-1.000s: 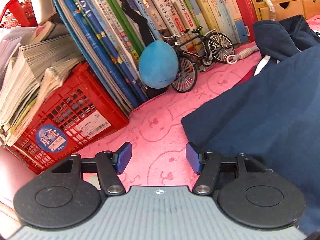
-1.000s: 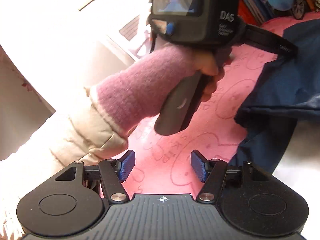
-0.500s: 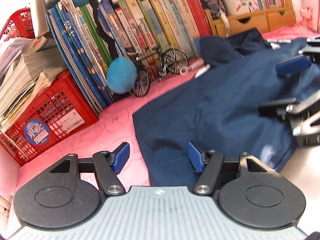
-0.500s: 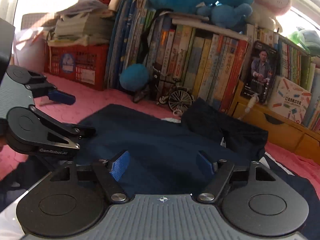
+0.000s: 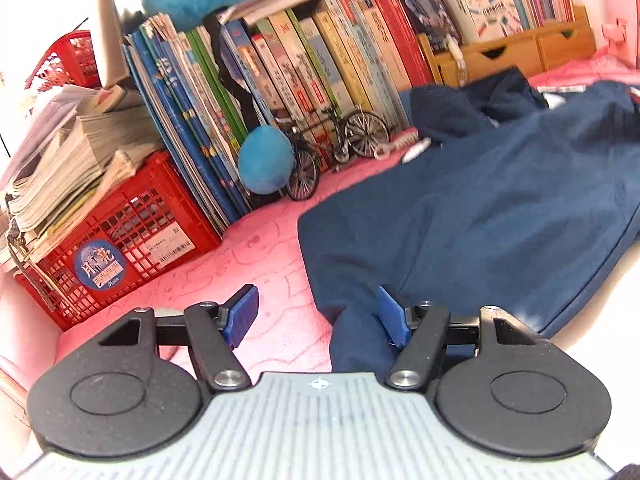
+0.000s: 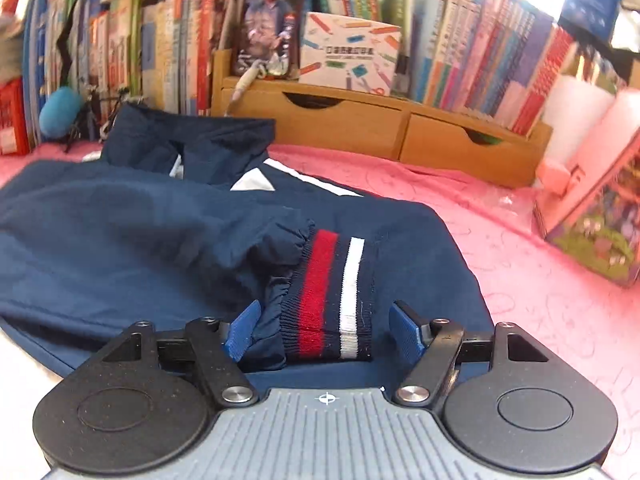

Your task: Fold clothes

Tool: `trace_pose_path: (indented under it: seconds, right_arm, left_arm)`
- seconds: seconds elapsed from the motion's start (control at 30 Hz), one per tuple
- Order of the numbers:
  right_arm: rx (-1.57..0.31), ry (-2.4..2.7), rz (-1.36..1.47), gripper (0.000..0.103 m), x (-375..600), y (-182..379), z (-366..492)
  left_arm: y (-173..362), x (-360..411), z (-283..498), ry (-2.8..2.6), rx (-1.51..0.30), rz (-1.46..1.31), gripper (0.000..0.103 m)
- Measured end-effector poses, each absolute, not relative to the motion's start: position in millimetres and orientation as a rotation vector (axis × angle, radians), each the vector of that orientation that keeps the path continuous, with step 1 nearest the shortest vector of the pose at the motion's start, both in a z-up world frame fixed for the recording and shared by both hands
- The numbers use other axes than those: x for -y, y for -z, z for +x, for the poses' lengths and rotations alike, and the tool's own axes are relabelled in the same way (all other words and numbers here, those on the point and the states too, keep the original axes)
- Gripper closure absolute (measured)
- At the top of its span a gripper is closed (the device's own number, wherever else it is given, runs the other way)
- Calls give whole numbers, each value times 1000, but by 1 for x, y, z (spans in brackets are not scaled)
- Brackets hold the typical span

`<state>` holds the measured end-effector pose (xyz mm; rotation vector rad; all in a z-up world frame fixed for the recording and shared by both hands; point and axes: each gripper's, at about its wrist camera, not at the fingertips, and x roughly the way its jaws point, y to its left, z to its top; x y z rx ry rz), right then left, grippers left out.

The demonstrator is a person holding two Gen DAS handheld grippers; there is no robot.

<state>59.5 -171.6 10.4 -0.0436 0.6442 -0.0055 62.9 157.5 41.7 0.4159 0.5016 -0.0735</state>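
Navy-blue jacket (image 6: 132, 216) lying spread on a pink patterned surface (image 6: 540, 280), both hand-held grippers released over it.

Its ribbed cuff with red and white stripes (image 6: 328, 300) lies between the blue pads of the right hand-held gripper (image 6: 323, 330), whose jaws have just been closing a little yet stand clear of the knit on both sides. The left hand-held gripper (image 5: 318, 314) hangs with jaws apart over the jacket's near corner, one pad above navy cloth and the other above bare pink cover, gripping nothing. Behind the jacket, a wooden drawer unit (image 6: 380, 128) holds a row of upright books (image 5: 320, 60). Farther left, a small model bicycle (image 5: 340, 144) and a blue plush ball (image 5: 266, 160) stand near a red plastic crate (image 5: 120, 248) stacked with papers.
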Motion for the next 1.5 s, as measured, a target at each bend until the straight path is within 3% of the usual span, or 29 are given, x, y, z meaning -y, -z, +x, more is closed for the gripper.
trace_pose_path:
  seconds: [0.2,0.4,0.5,0.53,0.6,0.77,0.9,0.97,1.0,1.03,1.07,1.13,1.3,1.5]
  right_arm:
    - [-520,-150,139,39,151,-31,70]
    - [-563,-90,-42,43,133,-24,92]
    - [-638,77,-97,40,161,-5,98]
    - [-657,84,-45,30,175,2,98]
    - [-655,40,158,29,207,6,88]
    - [-489,90,366,29,226,-9,54]
    - [-404,108,470,26,244,-30,47]
    - [-451,87,325,53,231,-42,67]
    - [-486,72,239,86,218,-45,81]
    - [-527,33,181,96,206,-45,97]
    - [-568,-10,128,96,194,-45,113]
    - [-635,-64,67,96,174,-41,141]
    - [-791,-148,12,96,142,-10,212]
    - [-815,-135,53,103,151,3,262]
  left_arm:
    - [-42,-101,83,118,-473,448,36]
    - [-10,-91,96,94,-538,464,34]
    - [-8,-102,95,83,-547,397,24]
    - [-7,-103,95,82,-547,391,24]
    - [-6,-101,93,81,-541,405,24]
    - [-8,-99,91,78,-535,422,25]
    - [-46,-102,84,140,-440,352,30]
    - [-63,-90,92,184,-409,387,28]
    - [-67,-81,101,215,-408,425,31]
    - [-68,-70,113,255,-424,463,54]
    - [-66,-59,126,297,-447,497,83]
    - [-58,-42,152,351,-508,504,98]
    - [-25,-13,209,402,-625,496,98]
    - [-4,-14,264,332,-659,444,100]
